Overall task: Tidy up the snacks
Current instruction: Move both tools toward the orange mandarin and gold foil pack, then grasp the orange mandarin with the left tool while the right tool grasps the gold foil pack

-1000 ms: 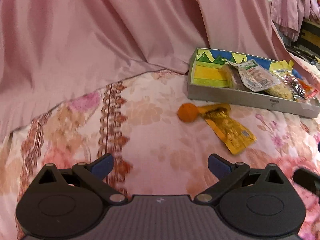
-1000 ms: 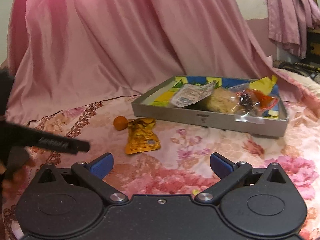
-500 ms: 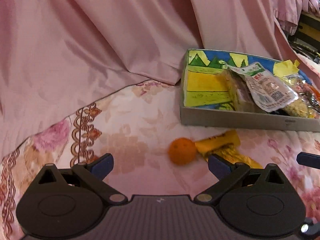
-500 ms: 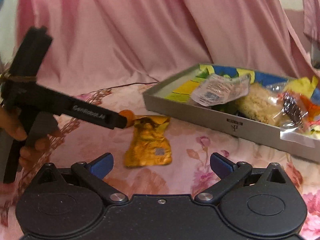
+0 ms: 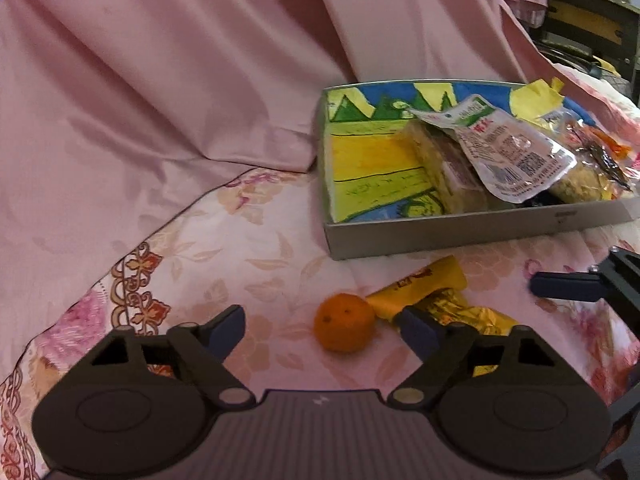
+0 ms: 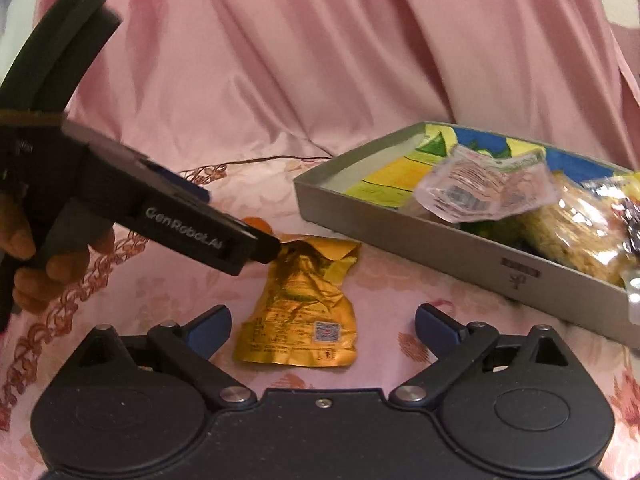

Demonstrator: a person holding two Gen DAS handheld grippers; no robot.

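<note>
A small orange (image 5: 344,328) lies on the floral bedspread between the tips of my open left gripper (image 5: 322,330). A yellow-gold snack packet (image 5: 424,284) lies just right of it, partly behind my right fingertip. In the right wrist view the packet (image 6: 302,300) lies flat just ahead of my open, empty right gripper (image 6: 322,326). The left gripper's body (image 6: 176,228) hides most of the orange (image 6: 256,223) there. A grey tray (image 5: 460,230) with a painted bottom holds several wrapped snacks (image 5: 508,152); it also shows in the right wrist view (image 6: 420,236).
A pink curtain (image 5: 180,80) hangs behind the bed and drapes onto it. The right gripper's fingertip (image 5: 564,286) reaches in at the right edge of the left wrist view. Dark furniture (image 5: 588,24) stands at the far right.
My left gripper has moved forward and down, so the orange now sits between its fingertips. My right gripper has closed in on the gold packet. Both stay open.
</note>
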